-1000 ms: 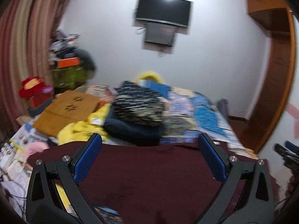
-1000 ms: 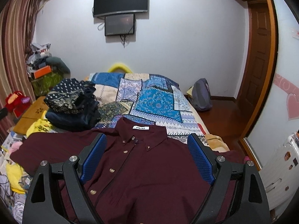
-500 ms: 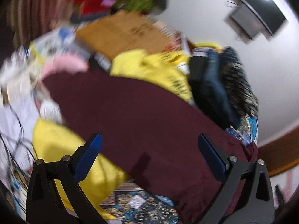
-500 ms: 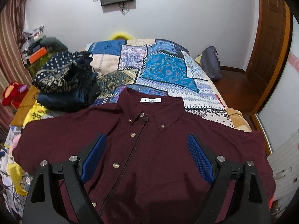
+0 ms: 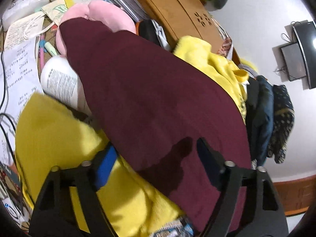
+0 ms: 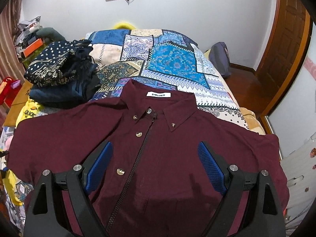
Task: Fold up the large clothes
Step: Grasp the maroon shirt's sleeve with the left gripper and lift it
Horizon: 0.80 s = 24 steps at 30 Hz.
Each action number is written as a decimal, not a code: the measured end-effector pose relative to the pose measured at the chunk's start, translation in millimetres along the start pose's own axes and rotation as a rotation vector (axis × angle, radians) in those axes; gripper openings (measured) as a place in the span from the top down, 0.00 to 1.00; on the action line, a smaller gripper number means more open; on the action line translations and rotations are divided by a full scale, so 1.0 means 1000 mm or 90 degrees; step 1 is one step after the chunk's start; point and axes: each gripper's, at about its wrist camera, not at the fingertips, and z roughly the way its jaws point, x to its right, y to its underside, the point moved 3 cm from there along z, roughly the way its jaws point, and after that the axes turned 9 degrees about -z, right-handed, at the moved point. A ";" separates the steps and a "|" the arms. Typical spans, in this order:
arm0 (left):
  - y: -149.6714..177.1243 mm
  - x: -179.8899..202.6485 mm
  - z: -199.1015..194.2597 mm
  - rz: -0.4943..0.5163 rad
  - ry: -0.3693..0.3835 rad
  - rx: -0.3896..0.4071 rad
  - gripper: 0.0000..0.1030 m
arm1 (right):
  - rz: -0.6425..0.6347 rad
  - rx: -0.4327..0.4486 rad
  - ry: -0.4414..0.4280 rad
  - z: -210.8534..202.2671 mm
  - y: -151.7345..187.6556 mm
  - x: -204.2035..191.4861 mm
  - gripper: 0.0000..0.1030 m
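Observation:
A maroon shirt lies front up on the bed, collar and white label at the far end, zip and buttons showing. My right gripper hovers open over its chest with nothing between the pads. In the left wrist view the shirt's left sleeve stretches over clutter toward a pink cushion. My left gripper points down at the sleeve's near edge. Its jaws are closing with the hem between them, one finger over yellow cloth, the other over maroon fabric. The pads do not press on the cloth.
A stack of folded dark clothes sits left of the collar on the patchwork bedspread. Beside the bed lie a pink cushion, a white bottle, papers, cables and a wooden tray. A grey bag and a door stand at right.
The left gripper swung down and left from the room view to the sleeve, rolling as it went, and its jaws narrowed. The right gripper tipped lower over the shirt's chest.

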 end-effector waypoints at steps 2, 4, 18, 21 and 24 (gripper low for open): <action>-0.007 0.002 0.003 0.022 -0.033 0.028 0.46 | -0.003 0.000 0.004 -0.001 -0.001 -0.002 0.17; -0.014 0.002 0.003 0.050 -0.079 0.053 0.66 | -0.006 0.001 0.006 -0.002 -0.001 -0.002 0.17; 0.021 0.158 -0.093 0.296 0.004 0.203 0.95 | 0.004 0.034 0.000 -0.023 -0.002 0.012 0.17; 0.050 0.206 -0.118 0.363 0.062 0.219 0.95 | 0.009 0.041 -0.007 -0.028 -0.001 0.018 0.17; 0.091 0.262 -0.141 0.429 0.145 0.214 0.95 | 0.012 0.050 -0.010 -0.033 0.000 0.024 0.17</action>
